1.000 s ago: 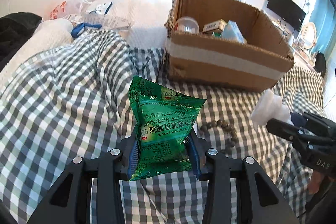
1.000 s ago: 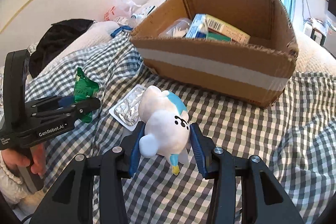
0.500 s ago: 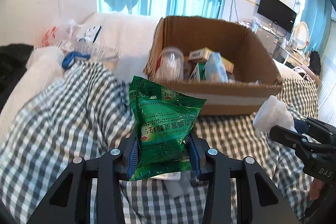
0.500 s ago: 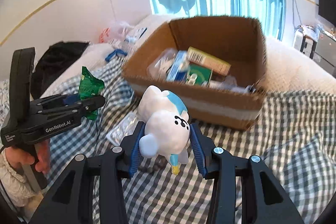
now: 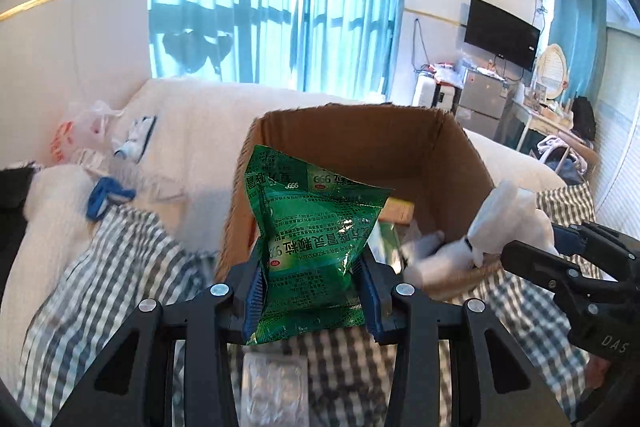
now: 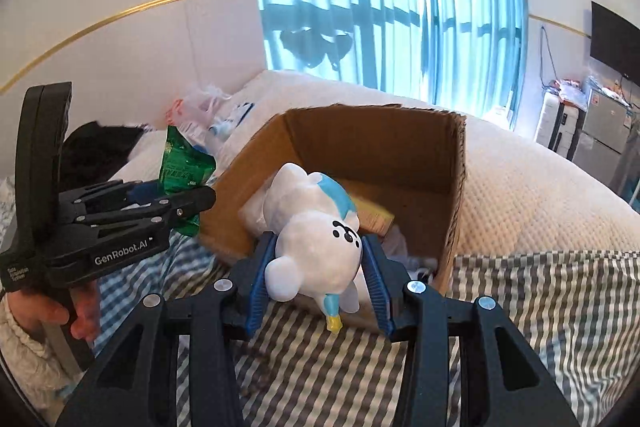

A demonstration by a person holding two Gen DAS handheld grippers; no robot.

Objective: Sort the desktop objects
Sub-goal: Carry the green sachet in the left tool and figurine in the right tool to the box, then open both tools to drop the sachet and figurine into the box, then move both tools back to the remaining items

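My left gripper [image 5: 312, 291] is shut on a green foil sachet [image 5: 312, 239] and holds it up in front of the near left corner of an open cardboard box [image 5: 360, 143]. My right gripper [image 6: 318, 275] is shut on a white plush toy with a blue patch [image 6: 316, 239], raised over the box's near rim [image 6: 224, 239]. In the right wrist view the left gripper [image 6: 192, 203] and its sachet [image 6: 182, 171] hang at the left of the box [image 6: 380, 147]. In the left wrist view the right gripper [image 5: 532, 251] shows with the plush [image 5: 496, 227] at the right.
The box stands on a bed with a checked cover [image 6: 540, 307] and holds a yellow carton [image 6: 374, 217] and other small items. A blister pack [image 5: 274, 383] lies on the cover below the left gripper. Plastic bags [image 5: 88, 131] and a blue object [image 5: 106, 195] lie by the white bedding.
Both grippers have risen and come nearer the box, each keeping its grip. The sachet and the plush now stand over the box's near edge instead of over the checked cover.
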